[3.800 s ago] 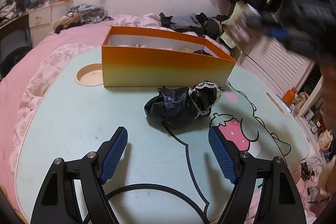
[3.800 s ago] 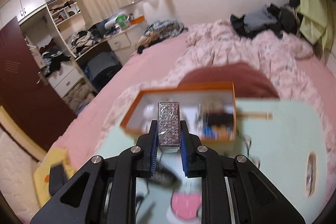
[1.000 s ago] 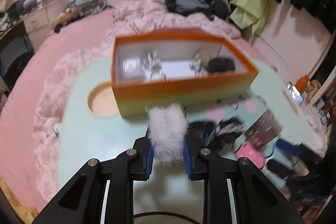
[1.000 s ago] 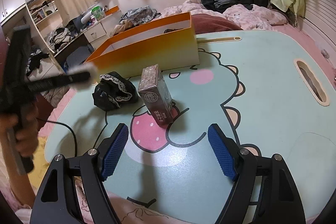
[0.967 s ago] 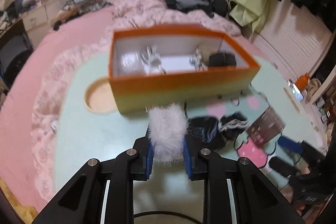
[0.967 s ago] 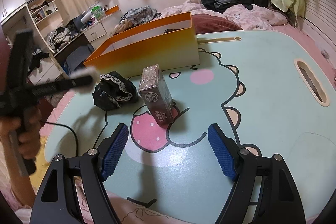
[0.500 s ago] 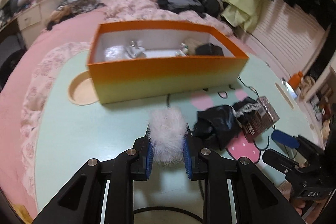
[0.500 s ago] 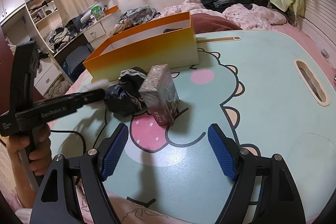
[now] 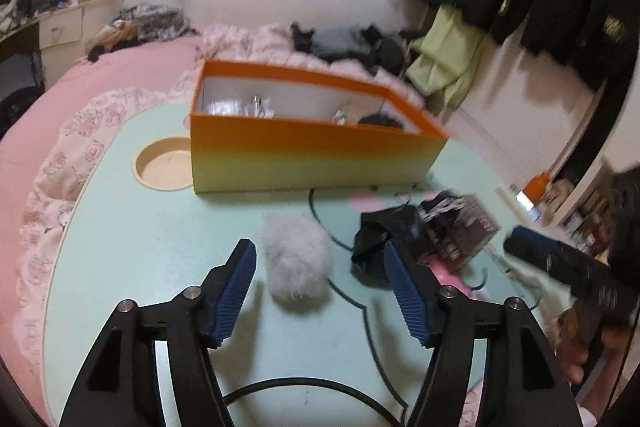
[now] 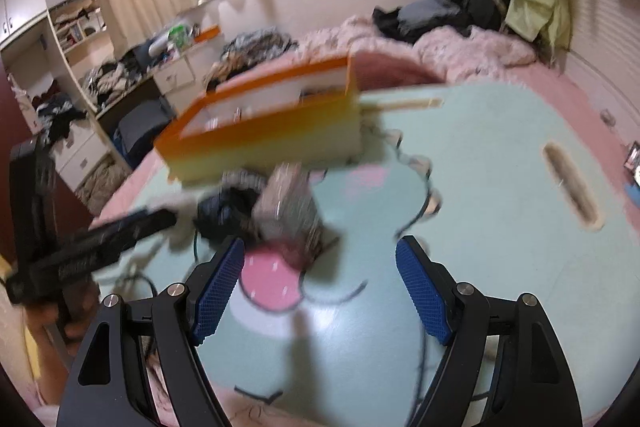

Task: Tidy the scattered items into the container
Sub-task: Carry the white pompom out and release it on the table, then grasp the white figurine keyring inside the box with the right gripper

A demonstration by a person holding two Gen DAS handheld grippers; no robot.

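Orange at the rim and fading to yellow below, the box stands on the mint-green table in the left wrist view, with a few small things lying inside it, too blurred to name. Nearer the camera the left claw is opening, and the white fluffy ball lies on the table between its blue pads, clear of both — nothing is gripped. Just to the right of the ball sit a crumpled black cloth and a shiny patterned packet, the two touching. A round wooden recess is set into the table beside the left end of the box, and at the far right the right claw reaches in, a hand under it. From the right wrist view, much blurred, the right claw stands wide with nothing between its pads, over the pink patch of the cartoon drawing on the table. Ahead of it the packet and black cloth lie together, well short of the box — the left claw's black body comes in from the left.
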